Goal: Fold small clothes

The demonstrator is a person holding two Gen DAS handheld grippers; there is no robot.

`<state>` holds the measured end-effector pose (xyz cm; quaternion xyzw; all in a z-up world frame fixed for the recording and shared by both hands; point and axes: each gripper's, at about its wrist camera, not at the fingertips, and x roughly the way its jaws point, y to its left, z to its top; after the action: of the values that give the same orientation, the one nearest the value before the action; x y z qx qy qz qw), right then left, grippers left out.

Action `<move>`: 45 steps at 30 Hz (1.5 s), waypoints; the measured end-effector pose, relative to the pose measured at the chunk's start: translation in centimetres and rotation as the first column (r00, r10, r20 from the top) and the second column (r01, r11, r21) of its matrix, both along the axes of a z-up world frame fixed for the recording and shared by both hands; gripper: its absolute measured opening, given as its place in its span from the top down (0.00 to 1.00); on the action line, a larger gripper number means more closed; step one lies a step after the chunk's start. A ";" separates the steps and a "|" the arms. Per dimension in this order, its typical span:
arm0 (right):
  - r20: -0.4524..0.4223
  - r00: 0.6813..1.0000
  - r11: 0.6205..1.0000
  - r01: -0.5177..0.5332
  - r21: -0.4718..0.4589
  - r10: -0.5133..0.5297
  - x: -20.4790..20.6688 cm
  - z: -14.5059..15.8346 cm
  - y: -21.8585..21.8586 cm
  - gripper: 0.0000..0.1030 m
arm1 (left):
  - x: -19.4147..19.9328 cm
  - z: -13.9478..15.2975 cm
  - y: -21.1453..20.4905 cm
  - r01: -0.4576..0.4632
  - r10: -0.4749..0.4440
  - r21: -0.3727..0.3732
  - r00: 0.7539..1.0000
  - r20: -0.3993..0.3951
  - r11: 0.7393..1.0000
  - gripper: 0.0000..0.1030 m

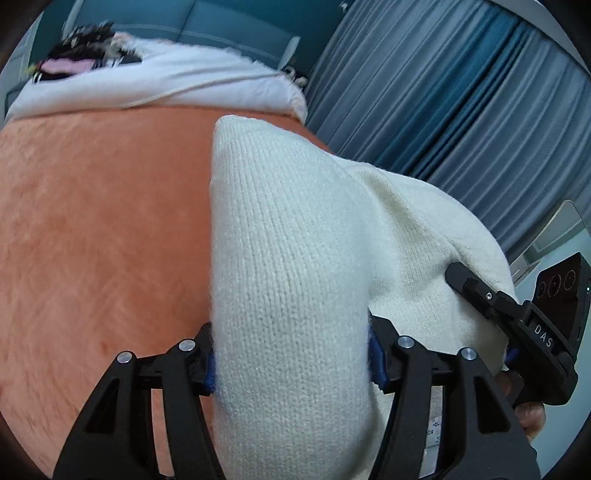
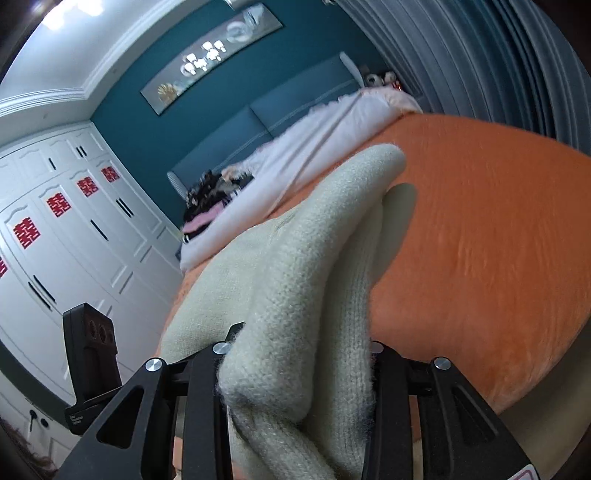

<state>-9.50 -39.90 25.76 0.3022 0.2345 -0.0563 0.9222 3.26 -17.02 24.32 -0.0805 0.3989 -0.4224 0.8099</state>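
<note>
Left wrist view showed the left gripper (image 1: 291, 363) clamped on a thick fold of a cream knitted sweater (image 1: 295, 258), with the blue pads pressed into the wool on both sides. The knit bulged up out of the jaws and stood over an orange blanket (image 1: 103, 240) that covered the bed. At the right edge of the same view, the right gripper (image 1: 491, 306) gripped another part of the same sweater, and a fingertip of the person's hand (image 1: 528, 417) showed below it. Beyond the blanket lay a white duvet (image 1: 177, 81), and on its far left end sat a dark heap of clothes (image 1: 77, 55), blurred. A teal headboard (image 1: 207, 22) stood behind the bed, and grey-blue curtains (image 1: 461, 103) hung at the right.

Right wrist view showed the right gripper (image 2: 299, 373) closed on a bunched fold of the sweater (image 2: 303, 258), the wool squeezed between its two black fingers and fuzz spilling round their edges. The sweater ran forward from the jaws in a long ridge, raised above the orange blanket (image 2: 480, 240), its far end drooping and casting a shadow on the cover. The left gripper's body (image 2: 90, 354) appeared at the lower left of this view, just beside the sweater's edge. White wardrobe doors (image 2: 74, 229) with red paper cutouts filled the left side, and a long framed picture (image 2: 210, 55) hung on the teal wall.
</note>
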 end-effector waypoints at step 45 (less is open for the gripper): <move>-0.411 0.839 0.927 -0.262 0.268 0.356 35.6 -27.8 16.3 0.58 | 22.8 -22.9 25.9 -0.470 0.443 0.053 0.781 -0.440 0.881 0.28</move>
<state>26.13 -23.64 -2.09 0.3305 0.4928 0.0491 0.8035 26.03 8.88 1.39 -0.2920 0.5268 -0.1961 0.7738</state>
